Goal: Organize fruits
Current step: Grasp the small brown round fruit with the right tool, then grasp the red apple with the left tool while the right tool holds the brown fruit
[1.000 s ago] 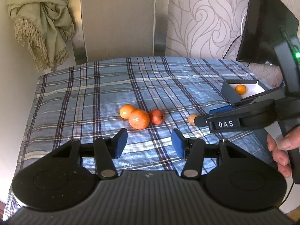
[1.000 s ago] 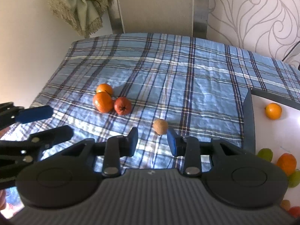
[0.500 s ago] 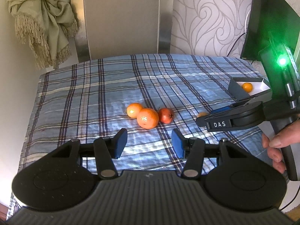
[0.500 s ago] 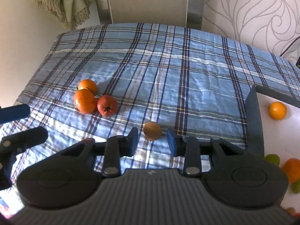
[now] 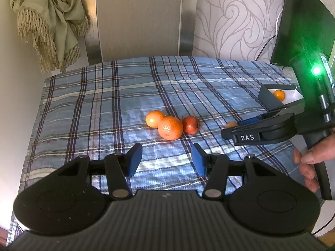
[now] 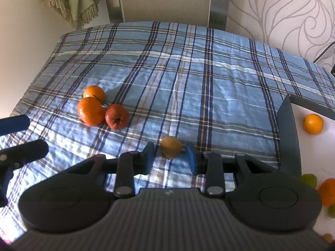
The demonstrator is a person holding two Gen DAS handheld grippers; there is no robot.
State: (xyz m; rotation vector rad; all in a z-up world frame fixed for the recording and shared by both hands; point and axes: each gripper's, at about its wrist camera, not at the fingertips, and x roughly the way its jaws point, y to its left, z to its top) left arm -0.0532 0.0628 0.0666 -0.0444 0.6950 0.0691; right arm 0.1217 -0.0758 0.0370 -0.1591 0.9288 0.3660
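Note:
Two oranges [image 5: 170,128] [image 5: 155,118] and a red fruit [image 5: 190,124] lie together on the blue plaid cloth [image 5: 104,108]. My left gripper [image 5: 166,160] hangs open and empty just short of them. A small yellow-brown fruit [image 6: 170,150] lies on the cloth between the blue pads [image 6: 191,160] of my right gripper [image 6: 170,158]. Both pads stand a little off the fruit, so this gripper is open. From the left wrist view, the right gripper [image 5: 234,128] hides most of that fruit [image 5: 231,124]. A grey box [image 6: 285,129] at the right holds an orange [image 6: 313,123] and more fruit.
A person's hand [image 5: 309,156] holds the right gripper's handle, where a green light [image 5: 316,70] glows. The left gripper [image 6: 31,135] reaches in at the left edge of the right wrist view. Behind the table stand a chair back [image 5: 138,21] and a dark screen [image 5: 303,21].
My right gripper has come down and forward, so the small fruit now sits between its fingertips instead of ahead of them. The left gripper has barely shifted; both openings look unchanged.

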